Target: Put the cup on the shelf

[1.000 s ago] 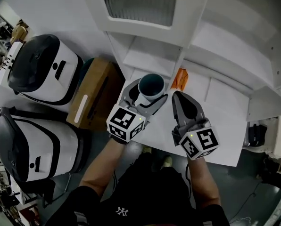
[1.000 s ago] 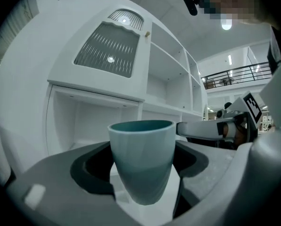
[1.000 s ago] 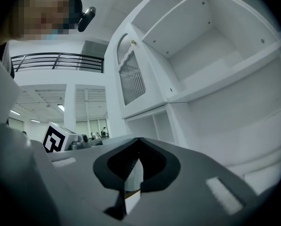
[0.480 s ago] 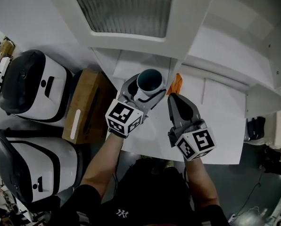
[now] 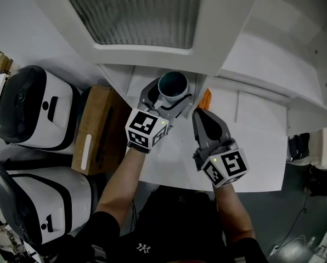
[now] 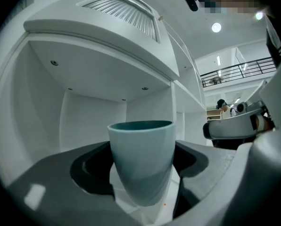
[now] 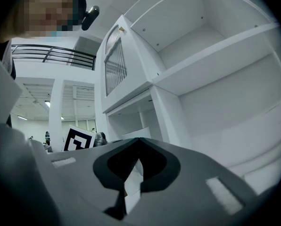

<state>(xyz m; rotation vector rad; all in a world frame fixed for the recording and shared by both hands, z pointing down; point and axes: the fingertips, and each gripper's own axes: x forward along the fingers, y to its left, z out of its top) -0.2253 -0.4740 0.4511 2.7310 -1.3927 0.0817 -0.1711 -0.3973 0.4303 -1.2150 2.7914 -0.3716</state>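
Observation:
A teal cup (image 5: 173, 85) stands upright between the jaws of my left gripper (image 5: 166, 95), which is shut on it; in the left gripper view the cup (image 6: 141, 159) fills the middle, facing an open white shelf compartment (image 6: 91, 126). The cup is held at the front edge of the white shelf unit (image 5: 152, 73), under a cabinet with a ribbed glass door (image 5: 130, 10). My right gripper (image 5: 206, 122) hovers just right of the cup, its jaws shut with nothing between them; in its own view the right gripper (image 7: 138, 142) points at the shelves.
An orange object (image 5: 205, 98) lies on the white surface (image 5: 251, 141) beside the right gripper. A brown cardboard box (image 5: 95, 127) and two white-and-black appliances (image 5: 34, 108) stand at the left. More open shelves (image 7: 211, 79) rise to the right.
My left gripper has carried the cup forward and up to the shelf's front edge. The right gripper followed slightly, still shut.

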